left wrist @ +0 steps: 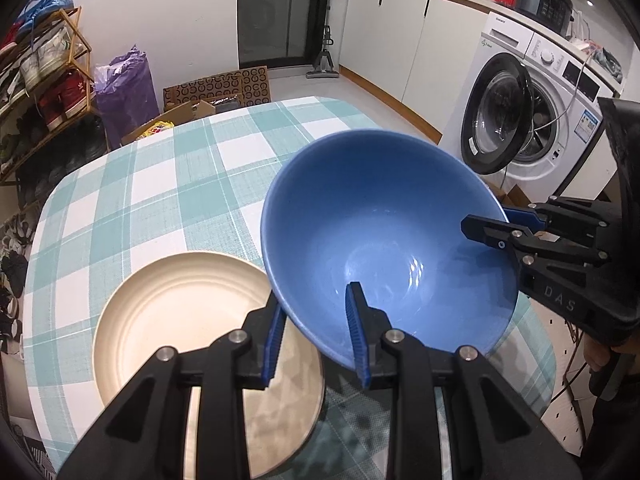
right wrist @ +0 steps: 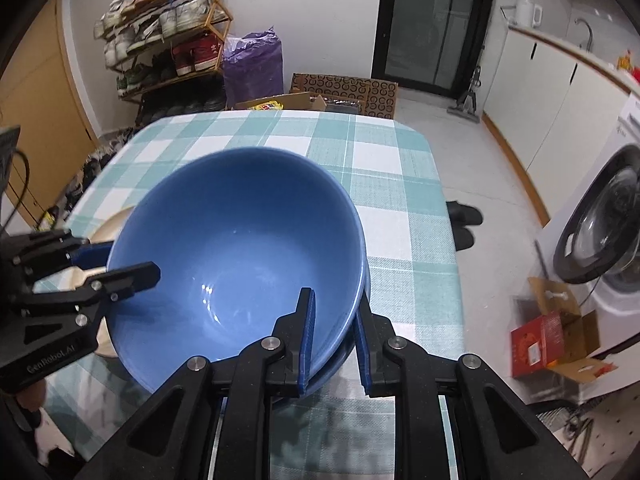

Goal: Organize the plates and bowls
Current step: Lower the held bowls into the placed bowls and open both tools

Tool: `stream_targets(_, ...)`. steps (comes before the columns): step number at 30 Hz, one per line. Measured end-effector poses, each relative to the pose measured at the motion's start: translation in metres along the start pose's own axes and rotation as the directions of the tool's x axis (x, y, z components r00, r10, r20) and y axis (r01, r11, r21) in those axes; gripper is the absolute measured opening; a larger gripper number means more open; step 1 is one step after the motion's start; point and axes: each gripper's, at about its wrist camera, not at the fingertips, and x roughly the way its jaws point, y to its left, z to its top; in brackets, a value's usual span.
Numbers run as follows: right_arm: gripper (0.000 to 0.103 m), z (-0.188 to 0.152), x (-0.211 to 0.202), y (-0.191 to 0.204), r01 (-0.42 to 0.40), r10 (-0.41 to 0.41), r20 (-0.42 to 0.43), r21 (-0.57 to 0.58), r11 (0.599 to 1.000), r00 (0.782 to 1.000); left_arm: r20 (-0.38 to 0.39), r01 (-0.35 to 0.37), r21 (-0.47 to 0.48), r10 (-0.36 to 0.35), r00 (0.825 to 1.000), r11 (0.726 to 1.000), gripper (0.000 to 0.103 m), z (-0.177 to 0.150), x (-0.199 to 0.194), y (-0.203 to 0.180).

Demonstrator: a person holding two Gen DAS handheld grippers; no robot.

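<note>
A blue bowl (left wrist: 384, 240) hangs tilted above the checked table, held at two sides of its rim. My left gripper (left wrist: 316, 332) is shut on its near rim, one finger inside and one outside. My right gripper (right wrist: 334, 332) is shut on the opposite rim and shows in the left wrist view (left wrist: 496, 226). The bowl fills the right wrist view (right wrist: 240, 248), where the left gripper (right wrist: 120, 264) shows at the left. A cream plate (left wrist: 180, 320) lies flat on the table just left of and below the bowl; only its edge shows in the right wrist view (right wrist: 116, 220).
The checked tablecloth (left wrist: 168, 184) covers a rounded table. A washing machine (left wrist: 532, 120) with its door open stands to the right. A shoe rack (right wrist: 168, 40), a purple bag (right wrist: 252, 64) and cardboard boxes (right wrist: 344, 92) stand beyond the far edge.
</note>
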Motion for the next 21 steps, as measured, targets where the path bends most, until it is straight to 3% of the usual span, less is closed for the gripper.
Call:
stream_targets(10,0.023,-0.013,0.006,0.030,0.214,-0.212,0.029,-0.114,0.970,0.977,-0.009,-0.070,0.088,0.072,0.997,0.994,0.032,-0.004,0.004,-0.013)
stream_targets(13,0.025,-0.013,0.009,0.034,0.238,-0.236,0.027,-0.124,0.963,0.971,-0.015,-0.081,0.098,0.083,0.996,0.992,0.035,-0.007,0.006,-0.015)
stream_targets(17,0.034,-0.013,0.014,0.034,0.220,-0.220,0.016,-0.118,0.968,0.975,-0.028,-0.057,0.073,0.059,0.998,0.996,0.039,-0.008,0.008,-0.011)
stream_targets(21,0.041,-0.015,0.017,0.030,0.196,-0.196,0.004,-0.100,0.976,0.980,-0.036,-0.034,0.053,0.036,0.999,0.998,0.049,-0.009,0.008,-0.010)
